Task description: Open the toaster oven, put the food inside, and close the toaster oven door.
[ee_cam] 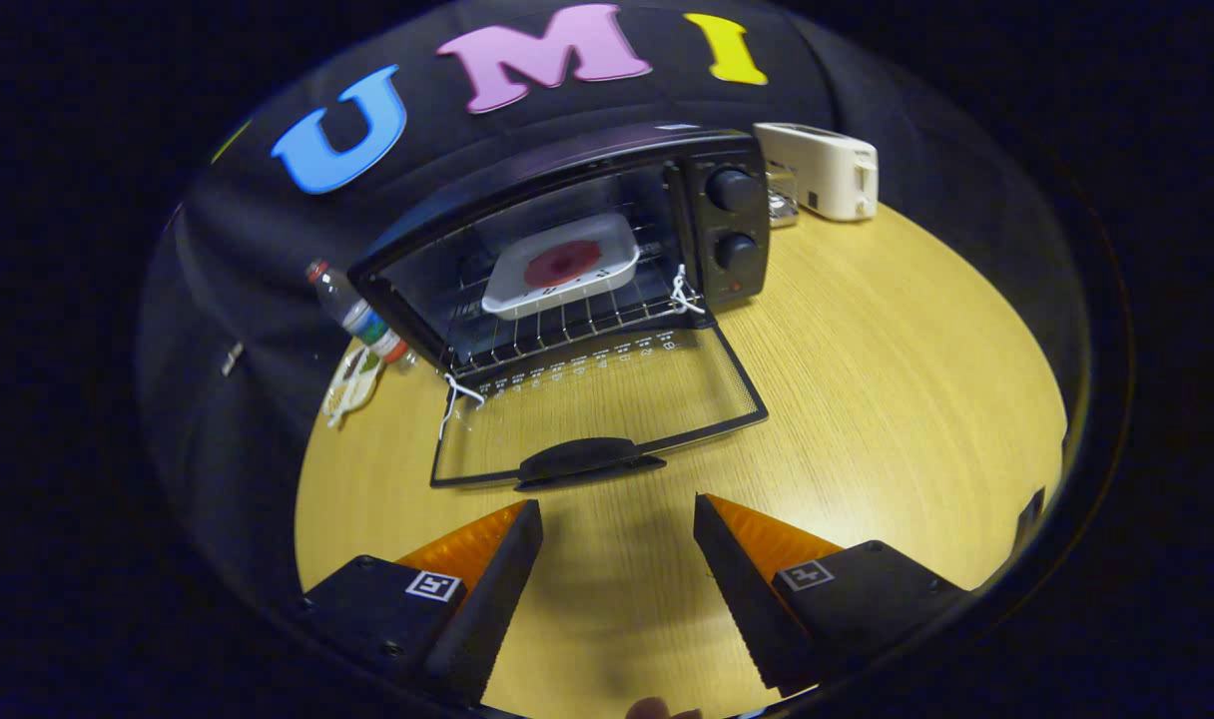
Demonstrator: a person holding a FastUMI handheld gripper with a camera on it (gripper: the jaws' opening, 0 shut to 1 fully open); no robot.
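The gripper (617, 514) has its 2 fingers spread, holding nothing, just short of the handle (587, 461) on the toaster oven (717, 215) door, which lies open; the food tray (562, 266) rests inside on the rack

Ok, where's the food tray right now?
The white tray sits on the rack inside the toaster oven, behind its lowered door, well beyond the open gripper.

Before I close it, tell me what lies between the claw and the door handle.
Nothing visible. The open claw holds nothing, and just bare table separates it from the door handle just ahead. The food tray sits inside the toaster oven.
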